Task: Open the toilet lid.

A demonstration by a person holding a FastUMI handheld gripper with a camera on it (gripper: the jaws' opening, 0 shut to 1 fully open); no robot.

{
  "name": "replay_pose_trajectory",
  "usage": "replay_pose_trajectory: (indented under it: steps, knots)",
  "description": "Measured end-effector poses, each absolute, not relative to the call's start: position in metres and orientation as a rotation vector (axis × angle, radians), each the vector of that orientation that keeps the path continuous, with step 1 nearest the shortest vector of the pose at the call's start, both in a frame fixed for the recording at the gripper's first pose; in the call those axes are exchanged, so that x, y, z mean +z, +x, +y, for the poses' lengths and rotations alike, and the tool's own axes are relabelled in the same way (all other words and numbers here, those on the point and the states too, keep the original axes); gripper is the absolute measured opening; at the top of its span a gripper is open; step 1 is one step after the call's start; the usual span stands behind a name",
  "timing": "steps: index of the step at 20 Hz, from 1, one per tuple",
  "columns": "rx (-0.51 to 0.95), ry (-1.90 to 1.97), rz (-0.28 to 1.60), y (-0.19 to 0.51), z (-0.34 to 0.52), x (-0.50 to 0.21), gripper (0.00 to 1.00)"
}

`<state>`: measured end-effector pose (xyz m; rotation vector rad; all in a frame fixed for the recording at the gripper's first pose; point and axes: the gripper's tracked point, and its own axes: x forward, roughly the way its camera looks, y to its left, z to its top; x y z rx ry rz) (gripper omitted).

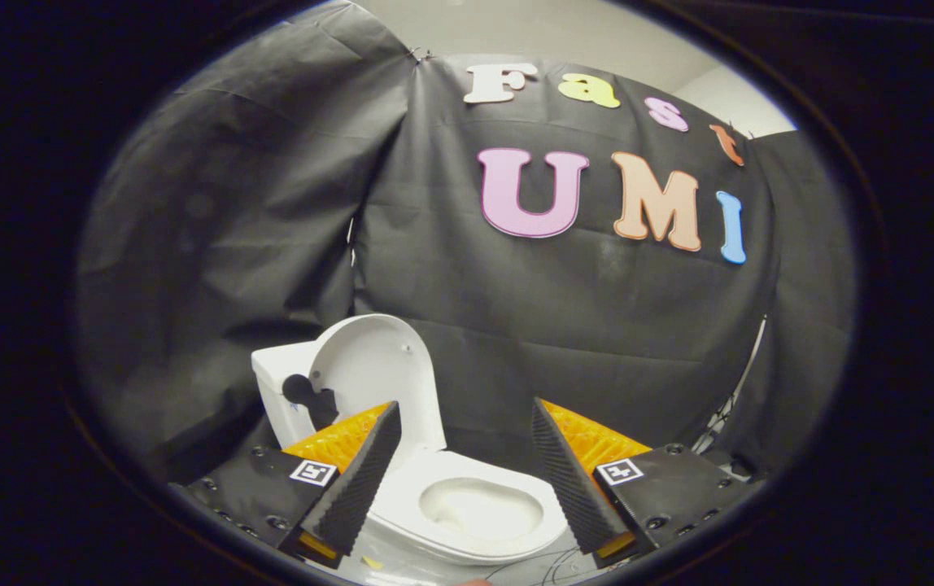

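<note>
Gripper (463, 435) fingers are held spread, nothing pinched; the toilet lid (377, 370) is seen already upright against the tank (276, 382), beyond the left finger, with the toilet bowl (479, 509) lying between both fingers.

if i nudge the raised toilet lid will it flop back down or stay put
The lid stands upright, leaning back against the tank, so it probably stays put. It looks like stiff, smooth plastic, likely slippery and hinged, so a forward push may swing it onto the bowl. The gripper is open, apart from it.
</note>
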<state>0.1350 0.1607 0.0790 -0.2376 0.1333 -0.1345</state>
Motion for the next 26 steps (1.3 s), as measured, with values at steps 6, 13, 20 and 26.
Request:
replay_pose_trajectory:
  steps: [6, 13, 20, 26]
  knots:
    - [-0.148, -0.234, 0.107, 0.125, 0.141, 0.096, 1.0]
    - [-0.171, -0.226, 0.079, 0.109, 0.106, 0.11, 1.0]
    - [-0.183, -0.209, 0.023, 0.097, 0.08, 0.123, 1.0]
    - [-0.206, -0.199, 0.021, 0.089, 0.052, 0.126, 1.0]
